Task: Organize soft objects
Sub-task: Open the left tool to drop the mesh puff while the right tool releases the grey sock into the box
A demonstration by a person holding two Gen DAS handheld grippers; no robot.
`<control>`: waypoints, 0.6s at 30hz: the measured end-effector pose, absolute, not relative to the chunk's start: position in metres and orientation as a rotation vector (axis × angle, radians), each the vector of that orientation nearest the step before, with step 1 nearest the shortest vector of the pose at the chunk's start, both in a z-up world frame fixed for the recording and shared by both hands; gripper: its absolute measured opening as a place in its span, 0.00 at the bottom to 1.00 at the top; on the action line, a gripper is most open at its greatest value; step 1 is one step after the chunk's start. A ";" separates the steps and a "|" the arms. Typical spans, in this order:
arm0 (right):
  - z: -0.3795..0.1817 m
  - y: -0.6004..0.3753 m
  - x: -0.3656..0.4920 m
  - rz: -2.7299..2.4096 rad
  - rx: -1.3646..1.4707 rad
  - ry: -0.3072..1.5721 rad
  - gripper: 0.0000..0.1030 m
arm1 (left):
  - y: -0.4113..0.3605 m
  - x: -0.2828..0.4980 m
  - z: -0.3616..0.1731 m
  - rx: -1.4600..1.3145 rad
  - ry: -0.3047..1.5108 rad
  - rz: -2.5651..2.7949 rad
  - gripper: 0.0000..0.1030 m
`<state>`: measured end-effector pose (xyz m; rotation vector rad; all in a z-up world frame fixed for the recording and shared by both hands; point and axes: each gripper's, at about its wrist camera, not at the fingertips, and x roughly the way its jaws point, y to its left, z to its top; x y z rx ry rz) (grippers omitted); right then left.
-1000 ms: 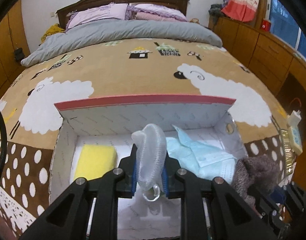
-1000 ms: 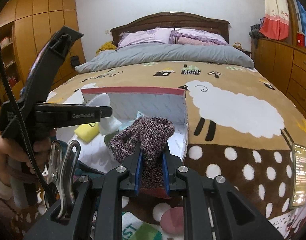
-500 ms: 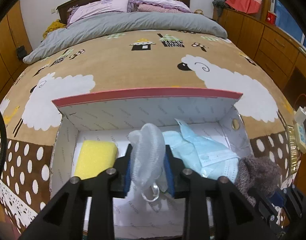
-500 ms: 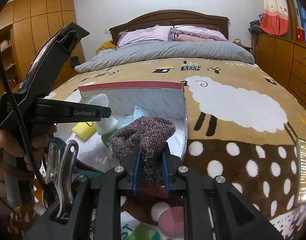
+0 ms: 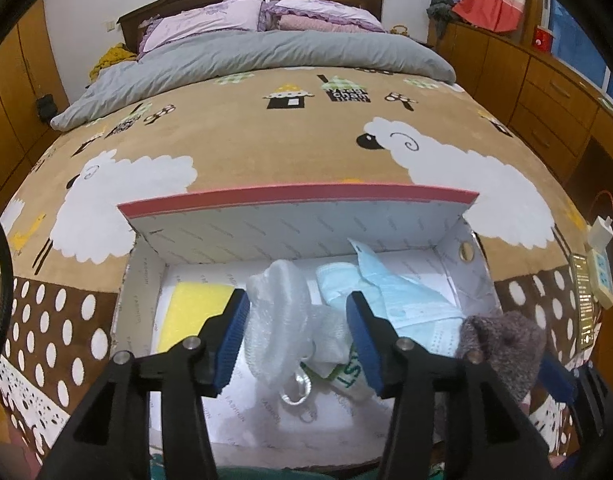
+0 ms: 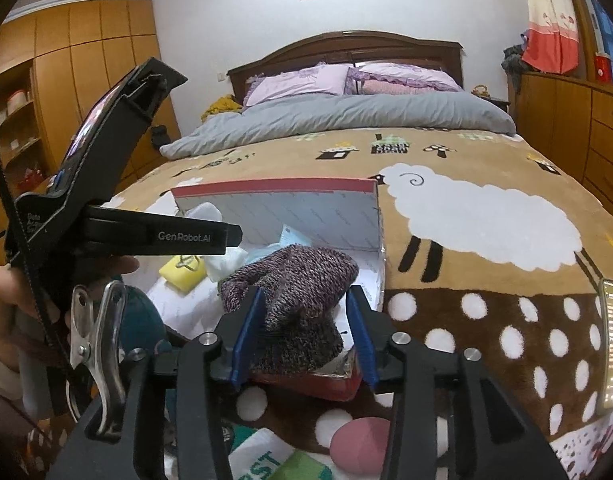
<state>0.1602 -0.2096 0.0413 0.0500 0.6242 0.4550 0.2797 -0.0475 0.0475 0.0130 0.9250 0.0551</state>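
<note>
An open white box with a red-edged lid (image 5: pixel 298 236) sits on the bed; it also shows in the right wrist view (image 6: pixel 282 216). Inside lie a yellow sponge (image 5: pixel 194 312), a light blue face mask (image 5: pixel 402 304) and a white mesh bath puff (image 5: pixel 282 320). My left gripper (image 5: pixel 298 336) is open, its blue pads on either side of the puff, which rests in the box. My right gripper (image 6: pixel 304 336) is open around a purple-grey knitted sock (image 6: pixel 298 292) that lies over the box's near right corner. The sock also shows in the left wrist view (image 5: pixel 502 340).
The bed has a brown sheep-print blanket (image 5: pixel 306 140) and a grey duvet (image 5: pixel 266 52). A power strip (image 5: pixel 600 276) lies at the bed's right edge. A pink round object (image 6: pixel 362 444) and a green-printed bag (image 6: pixel 274 460) lie near the box. Wooden cabinets line both sides.
Both grippers have opened. The left one has let go of the mesh puff, which dropped into the box; the right one has released the knitted sock at the box's corner.
</note>
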 end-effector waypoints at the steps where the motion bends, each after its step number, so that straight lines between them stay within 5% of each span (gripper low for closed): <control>1: 0.042 -0.209 0.159 0.459 0.048 0.618 0.43 | -0.047 0.277 0.050 0.017 0.918 0.053 0.55; 18: 0.057 -0.210 0.148 0.473 0.067 0.597 0.52 | -0.038 0.236 0.084 0.042 0.842 0.042 0.59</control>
